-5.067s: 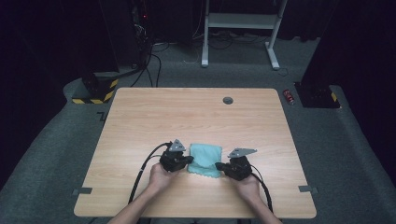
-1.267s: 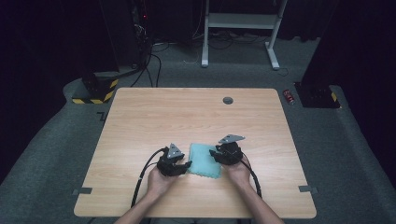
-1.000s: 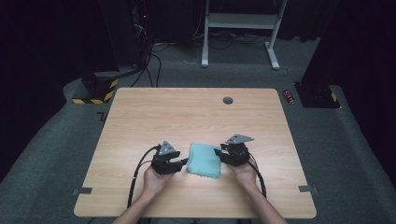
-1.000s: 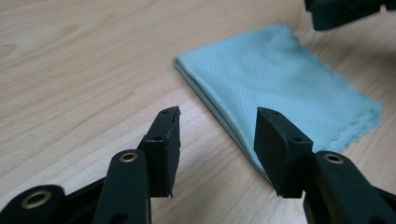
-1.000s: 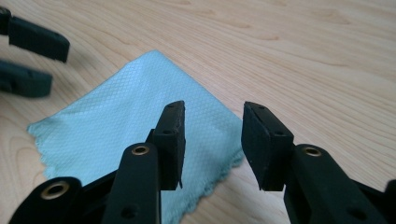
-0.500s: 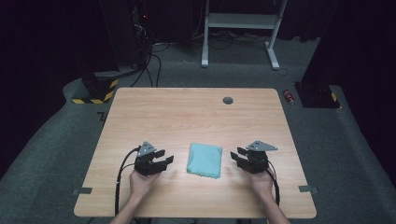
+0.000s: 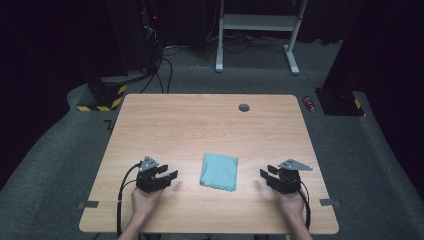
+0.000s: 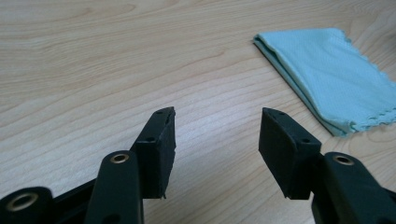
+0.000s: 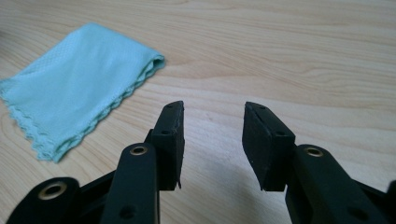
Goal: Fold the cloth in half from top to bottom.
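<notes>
A folded light-blue cloth [image 7: 219,171] lies flat on the wooden table [image 7: 210,130], near the front middle. My left gripper [image 7: 169,174] rests low over the table to the cloth's left, open, with bare wood between its jaws; they have just been opening further. In the left gripper view the cloth [image 8: 329,74] sits at the upper right, apart from the gripper [image 8: 217,140]. My right gripper [image 7: 266,175] stands open to the cloth's right, holding nothing. In the right gripper view the cloth [image 9: 79,84] lies at the upper left of the gripper [image 9: 212,140].
A small dark round grommet [image 7: 244,107] sits near the table's far edge. Grey tape tabs [image 7: 86,205] mark the front corners. A white desk frame [image 7: 257,30] and cables stand on the floor beyond the table. A cable [image 7: 122,197] trails from the left gripper.
Both grippers let go of the cloth and drew apart, the left one leftwards and the right one rightwards. The cloth stays folded on the table between them.
</notes>
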Demonstrator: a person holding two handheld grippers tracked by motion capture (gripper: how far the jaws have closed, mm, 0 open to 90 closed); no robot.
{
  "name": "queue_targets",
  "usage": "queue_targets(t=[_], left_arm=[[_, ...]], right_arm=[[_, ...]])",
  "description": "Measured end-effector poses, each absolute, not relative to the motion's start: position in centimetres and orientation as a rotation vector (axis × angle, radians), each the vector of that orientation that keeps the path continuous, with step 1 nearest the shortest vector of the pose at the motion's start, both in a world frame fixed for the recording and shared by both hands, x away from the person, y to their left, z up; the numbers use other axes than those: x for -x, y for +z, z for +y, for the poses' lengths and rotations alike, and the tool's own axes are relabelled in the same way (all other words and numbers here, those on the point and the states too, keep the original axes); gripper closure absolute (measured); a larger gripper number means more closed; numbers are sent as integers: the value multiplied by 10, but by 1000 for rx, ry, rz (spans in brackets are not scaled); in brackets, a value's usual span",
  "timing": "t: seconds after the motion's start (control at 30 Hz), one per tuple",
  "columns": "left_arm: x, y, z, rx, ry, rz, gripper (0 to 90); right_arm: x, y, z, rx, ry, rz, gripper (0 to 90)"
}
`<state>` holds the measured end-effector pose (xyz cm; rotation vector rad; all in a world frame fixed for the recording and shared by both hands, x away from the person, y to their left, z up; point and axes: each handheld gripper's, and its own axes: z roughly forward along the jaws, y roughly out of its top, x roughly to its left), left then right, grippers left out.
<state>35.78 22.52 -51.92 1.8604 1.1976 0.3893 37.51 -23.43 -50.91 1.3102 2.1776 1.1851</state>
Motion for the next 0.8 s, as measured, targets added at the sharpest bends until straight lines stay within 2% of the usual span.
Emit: queue_targets(t=[0.6, 0.8], left_arm=[[-358, -527, 230, -1947, 493, 1243, 443], [-356, -528, 221, -1999, 575, 1240, 372]], right_arm=[[-372, -522, -246, -1314, 1000, 2176, 567], [-370, -522, -240, -1288, 948, 2186, 509]])
